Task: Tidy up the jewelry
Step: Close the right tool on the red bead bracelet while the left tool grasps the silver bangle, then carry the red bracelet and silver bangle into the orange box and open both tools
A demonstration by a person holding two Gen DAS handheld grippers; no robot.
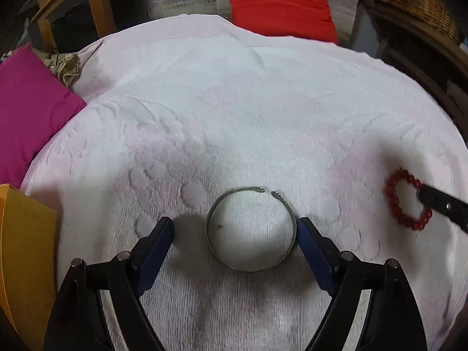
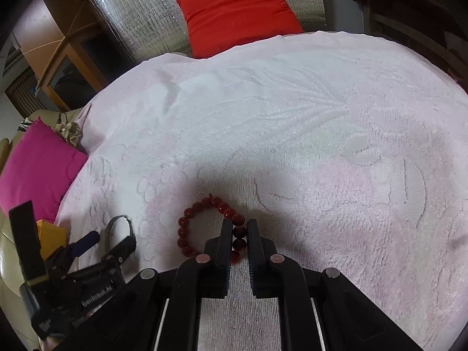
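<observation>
A thin silver open bangle (image 1: pixel 251 229) lies flat on the pale pink towel (image 1: pixel 234 102). My left gripper (image 1: pixel 235 223) is open, its blue-padded fingers on either side of the bangle, the right finger touching its rim. A red beaded bracelet (image 2: pixel 204 228) lies on the towel to the right. My right gripper (image 2: pixel 239 225) is shut on the bracelet's right side, with beads pinched between the fingers. The bracelet (image 1: pixel 406 200) and the right gripper's tip (image 1: pixel 438 204) also show in the left wrist view. The left gripper (image 2: pixel 111 239) and bangle (image 2: pixel 118 228) show in the right wrist view.
An orange-yellow box (image 1: pixel 23 248) stands at the left edge of the towel. A magenta cushion (image 1: pixel 29 111) lies at the left, a red cushion (image 1: pixel 278 3) at the back on silver foil matting. Wooden furniture (image 1: pixel 70 5) and a wicker basket (image 1: pixel 415 0) stand behind.
</observation>
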